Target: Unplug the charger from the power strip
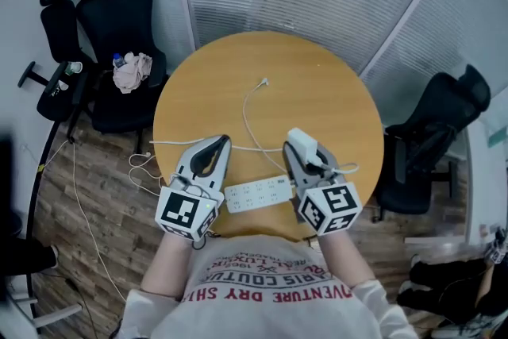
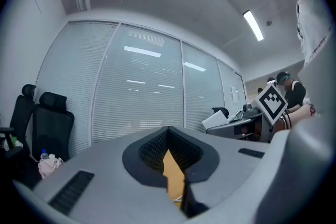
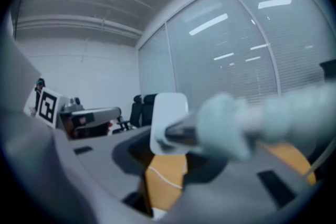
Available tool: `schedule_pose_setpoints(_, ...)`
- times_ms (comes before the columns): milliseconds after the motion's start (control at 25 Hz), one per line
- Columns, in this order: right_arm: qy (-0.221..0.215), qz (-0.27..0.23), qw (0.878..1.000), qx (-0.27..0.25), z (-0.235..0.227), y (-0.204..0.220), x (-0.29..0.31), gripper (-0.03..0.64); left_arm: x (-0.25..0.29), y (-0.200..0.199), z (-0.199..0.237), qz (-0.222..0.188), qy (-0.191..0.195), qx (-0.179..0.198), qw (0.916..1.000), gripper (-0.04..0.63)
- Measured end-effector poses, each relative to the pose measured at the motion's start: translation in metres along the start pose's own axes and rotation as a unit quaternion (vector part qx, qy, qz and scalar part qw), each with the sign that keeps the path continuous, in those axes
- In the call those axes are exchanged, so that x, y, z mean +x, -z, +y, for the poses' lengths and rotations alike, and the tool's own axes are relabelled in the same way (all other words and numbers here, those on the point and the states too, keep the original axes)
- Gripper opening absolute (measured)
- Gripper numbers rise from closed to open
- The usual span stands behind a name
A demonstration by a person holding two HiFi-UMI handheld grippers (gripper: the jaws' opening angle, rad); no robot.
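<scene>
Charger [image 1: 302,145] sits clear of the power strip [image 1: 255,193], pinched in your right gripper [image 1: 308,161] at its one o'clock, while your left gripper [image 1: 222,143], at eleven, is pressed together empty, so the unplugging looks done.

- Red print on the person's T-shirt [image 1: 262,291], upside down from the head view, edges cut off: "VENTURE DRY SH".
- Line above it on the shirt: "RIS COUTUR"; the smaller print is too fine to read.
- Left-hand cube [image 1: 184,212] and right-hand cube [image 1: 333,206]: black-and-white square markers only, no letters.
</scene>
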State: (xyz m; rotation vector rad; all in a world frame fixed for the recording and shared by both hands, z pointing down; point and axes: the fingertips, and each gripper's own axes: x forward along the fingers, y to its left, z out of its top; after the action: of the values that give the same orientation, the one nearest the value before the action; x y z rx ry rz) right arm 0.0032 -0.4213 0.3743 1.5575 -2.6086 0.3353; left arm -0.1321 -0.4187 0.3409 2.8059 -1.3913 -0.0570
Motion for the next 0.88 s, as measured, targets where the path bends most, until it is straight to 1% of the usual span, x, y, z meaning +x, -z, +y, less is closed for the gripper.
schedule_pose_setpoints(200, 0.001, 0.004, 1.000, -0.001, 0.000, 0.002, 0.002, 0.155, 0.003, 0.005, -0.002, 0.007, 0.002, 0.001, 1.0000, 0.034)
schedule_pose_setpoints(600, -0.001, 0.008, 1.000, -0.011, 0.003, 0.007, -0.003, 0.153, 0.002, 0.009, -0.010, 0.009, 0.005, -0.005, 0.9999, 0.034)
schedule_pose_setpoints(760, -0.001, 0.012, 1.000, -0.008, 0.002, 0.008, -0.002, 0.153, 0.003, 0.009, -0.009, 0.007, 0.007, -0.025, 0.9996, 0.034)
schedule_pose_setpoints(880, -0.002, 0.013, 1.000, -0.009, 0.004, 0.009, -0.001, 0.153, 0.001, 0.008, -0.002, 0.005, -0.001, -0.037, 0.9993, 0.034)
